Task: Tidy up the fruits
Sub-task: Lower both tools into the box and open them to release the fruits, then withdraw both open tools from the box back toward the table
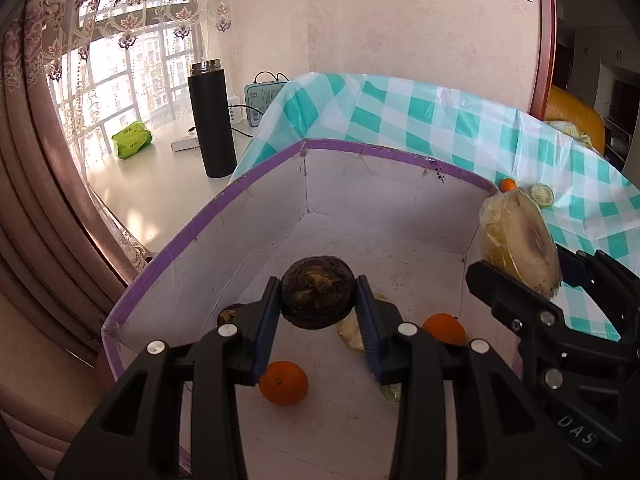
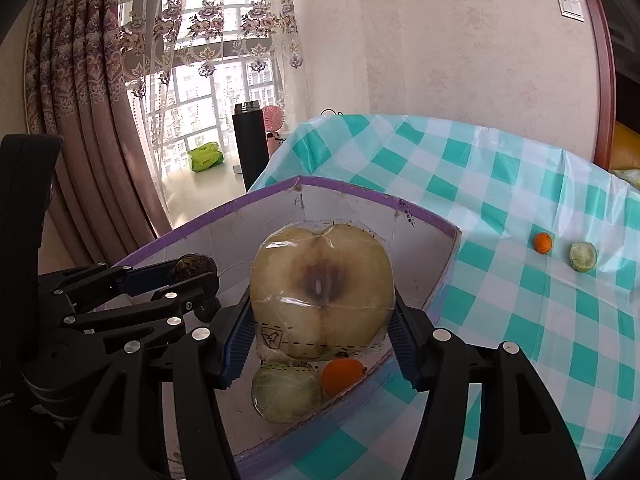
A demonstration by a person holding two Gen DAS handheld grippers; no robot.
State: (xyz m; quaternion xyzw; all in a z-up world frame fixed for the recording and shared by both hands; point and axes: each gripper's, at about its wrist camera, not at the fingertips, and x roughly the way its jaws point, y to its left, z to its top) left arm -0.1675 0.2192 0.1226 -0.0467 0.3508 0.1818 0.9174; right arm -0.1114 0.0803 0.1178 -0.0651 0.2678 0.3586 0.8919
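Observation:
A white box with a purple rim [image 1: 224,204] [image 2: 360,194] stands on the checked tablecloth. My left gripper [image 1: 318,300] is shut on a dark brown round fruit [image 1: 318,296] and holds it above the box floor; it also shows in the right wrist view [image 2: 192,268]. My right gripper [image 2: 322,320] is shut on a plastic-wrapped apple half [image 2: 322,284] over the box's right side; the apple half shows in the left wrist view [image 1: 520,240]. In the box lie two oranges [image 1: 284,382] [image 1: 444,328], a wrapped pale fruit piece [image 2: 286,392] and another dark fruit [image 1: 228,314].
On the cloth to the right of the box lie a small orange [image 2: 543,243] and a green fruit slice [image 2: 583,256]. Behind the box, on a white sill, stand a black flask [image 1: 212,120], a green packet [image 1: 132,140] and a blue device [image 1: 260,100].

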